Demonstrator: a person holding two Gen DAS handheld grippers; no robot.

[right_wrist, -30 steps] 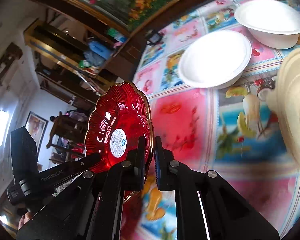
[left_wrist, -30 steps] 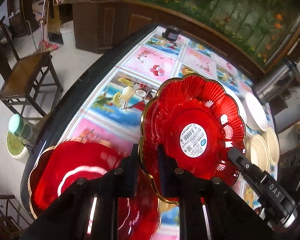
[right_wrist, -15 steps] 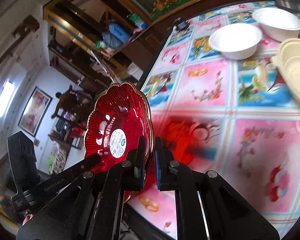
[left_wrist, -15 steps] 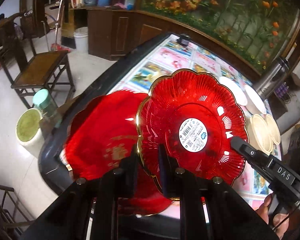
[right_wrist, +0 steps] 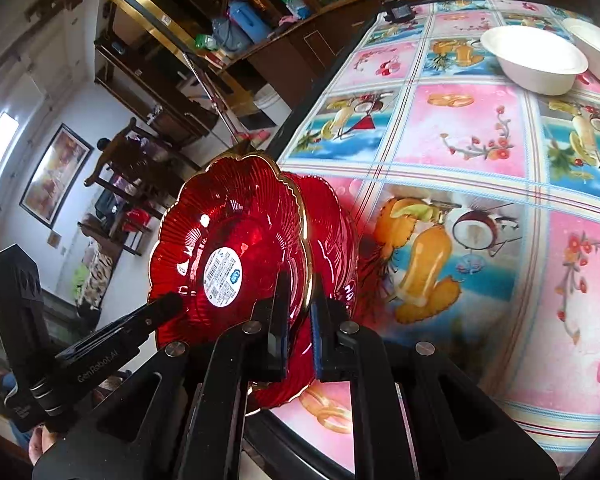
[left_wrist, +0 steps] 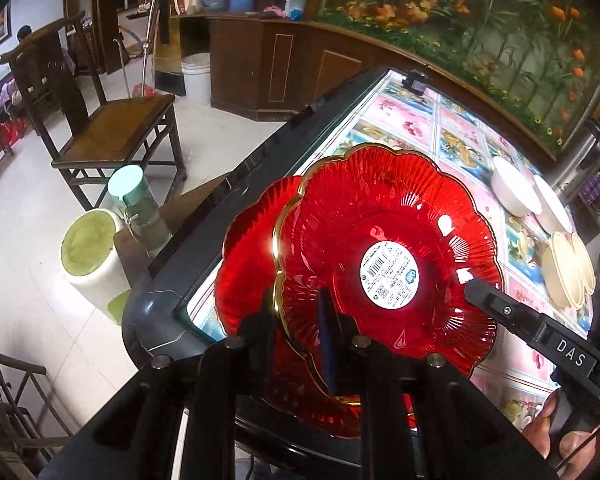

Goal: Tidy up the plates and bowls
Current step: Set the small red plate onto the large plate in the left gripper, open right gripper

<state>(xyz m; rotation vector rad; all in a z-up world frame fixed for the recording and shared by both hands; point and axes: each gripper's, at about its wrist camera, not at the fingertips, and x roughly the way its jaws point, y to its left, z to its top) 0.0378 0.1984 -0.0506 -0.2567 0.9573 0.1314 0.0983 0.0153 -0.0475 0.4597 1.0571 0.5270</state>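
A red scalloped plate (left_wrist: 388, 240) with a gold rim and a white sticker is held tilted between both grippers. My left gripper (left_wrist: 296, 320) is shut on its near rim. My right gripper (right_wrist: 300, 320) is shut on the opposite rim and shows in the left wrist view as a black finger (left_wrist: 496, 308). In the right wrist view the same plate (right_wrist: 228, 236) fills the left centre. A second red plate (left_wrist: 248, 264) lies flat on the table's near-left corner, right under the held one, and also appears as a red plate (right_wrist: 336, 236) behind it.
Two white bowls (left_wrist: 512, 192) (right_wrist: 536, 60) and stacked beige plates (left_wrist: 568, 272) sit on the far right of the patterned table (right_wrist: 460, 128). A steel flask (left_wrist: 580, 160) stands beyond them. A wooden chair (left_wrist: 112, 136), a green stool (left_wrist: 88, 256) and a bottle (left_wrist: 140, 208) are off the table's left edge.
Both grippers have carried the stickered plate toward the table's near-left corner. It now hangs over the second red plate and overlaps most of it; the white bowls have dropped further back.
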